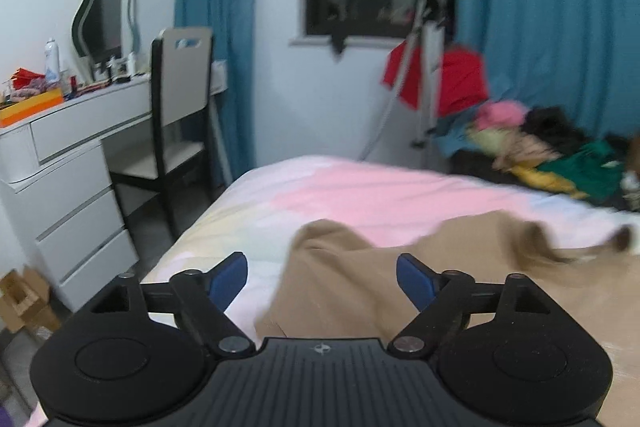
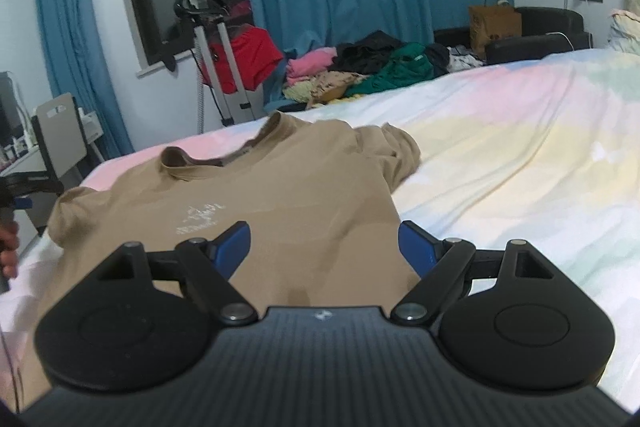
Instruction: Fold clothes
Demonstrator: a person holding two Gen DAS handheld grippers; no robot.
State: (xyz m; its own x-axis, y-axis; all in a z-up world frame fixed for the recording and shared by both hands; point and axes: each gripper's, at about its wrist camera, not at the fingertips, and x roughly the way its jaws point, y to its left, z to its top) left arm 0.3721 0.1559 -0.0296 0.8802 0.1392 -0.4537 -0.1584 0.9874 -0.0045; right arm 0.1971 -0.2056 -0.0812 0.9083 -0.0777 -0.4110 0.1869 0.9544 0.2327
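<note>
On the bed (image 2: 500, 155): tan shirt (image 2: 280, 187), spread flat, collar far. Left tool (image 1: 322, 277) and right tool (image 2: 324, 247) hover over its near edge, both wide, empty.

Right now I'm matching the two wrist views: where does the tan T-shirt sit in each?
Left wrist: the tan T-shirt fills the lower centre and right, blurred, just beyond the open left gripper.
Right wrist: it lies left of centre on the bed, collar at the far end, under the open right gripper.
Shared landmark: the red garment by the window.
</note>
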